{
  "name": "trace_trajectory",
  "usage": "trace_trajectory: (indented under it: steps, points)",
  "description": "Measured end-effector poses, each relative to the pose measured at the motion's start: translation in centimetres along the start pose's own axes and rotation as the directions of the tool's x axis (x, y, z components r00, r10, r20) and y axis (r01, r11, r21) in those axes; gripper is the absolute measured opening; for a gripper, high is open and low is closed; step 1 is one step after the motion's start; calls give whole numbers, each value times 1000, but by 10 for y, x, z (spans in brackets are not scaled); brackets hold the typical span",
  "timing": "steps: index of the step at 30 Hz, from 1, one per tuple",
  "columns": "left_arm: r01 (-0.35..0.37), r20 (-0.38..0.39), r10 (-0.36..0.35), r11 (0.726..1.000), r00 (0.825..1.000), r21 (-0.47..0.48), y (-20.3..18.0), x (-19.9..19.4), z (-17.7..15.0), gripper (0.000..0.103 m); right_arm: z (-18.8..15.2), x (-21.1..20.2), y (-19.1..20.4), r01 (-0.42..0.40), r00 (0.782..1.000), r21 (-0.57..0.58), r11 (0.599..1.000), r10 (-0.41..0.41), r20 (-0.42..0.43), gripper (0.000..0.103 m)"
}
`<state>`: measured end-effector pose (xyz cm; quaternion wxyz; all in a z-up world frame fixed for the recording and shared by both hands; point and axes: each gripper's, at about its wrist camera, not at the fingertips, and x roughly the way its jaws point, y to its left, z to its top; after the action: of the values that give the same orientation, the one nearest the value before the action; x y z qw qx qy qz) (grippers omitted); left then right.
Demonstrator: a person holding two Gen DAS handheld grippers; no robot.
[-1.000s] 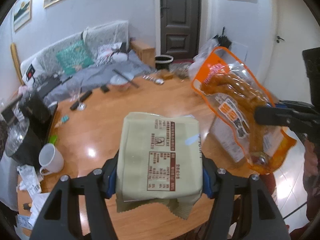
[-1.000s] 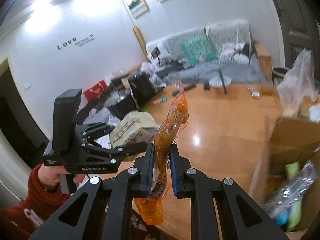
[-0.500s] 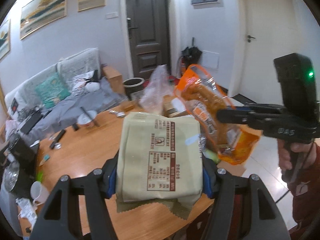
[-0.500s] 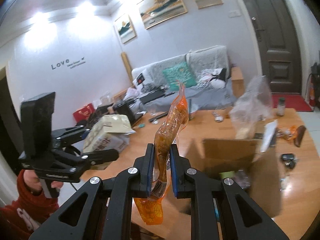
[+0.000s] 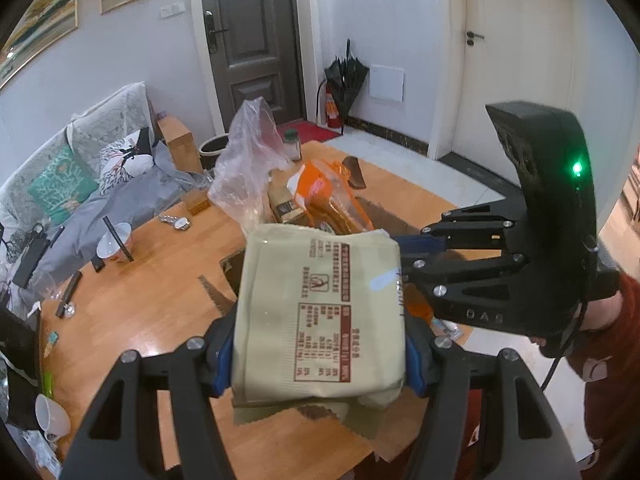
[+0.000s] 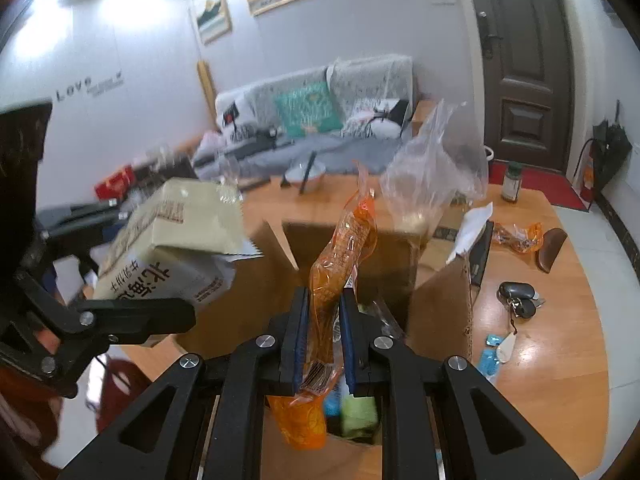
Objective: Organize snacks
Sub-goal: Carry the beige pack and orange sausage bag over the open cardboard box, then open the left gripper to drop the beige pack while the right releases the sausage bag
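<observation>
Snacks: left gripper (image 5: 318, 354) clamps a matte beige pouch (image 5: 320, 316); right gripper (image 6: 324, 340) pinches a glossy, perhaps oily, orange packet (image 6: 344, 248).

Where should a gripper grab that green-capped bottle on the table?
Grip the bottle across its body, just under the green cap, coming in level from the table's open side. It stands upright and apart from the plastic bag, so a side pinch looks easiest; its narrow round shape may slip if taken from above.
</observation>
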<state>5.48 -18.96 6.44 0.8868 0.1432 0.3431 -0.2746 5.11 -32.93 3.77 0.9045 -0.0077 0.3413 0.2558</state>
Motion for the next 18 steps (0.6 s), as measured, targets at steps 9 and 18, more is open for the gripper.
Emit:
trace_trajectory:
  steps: [9, 18]
  points:
    - [-7, -48, 9, 999, 999, 42, -3, 34, 3, 61, -10, 18, -3, 20, 998, -57, 998, -23, -57, 11]
    - [7, -79, -2, 997, 997, 74, -11, 52, 1, 61, -21, 14, -8, 31, 996, -32, 999, -33, -85, 11]
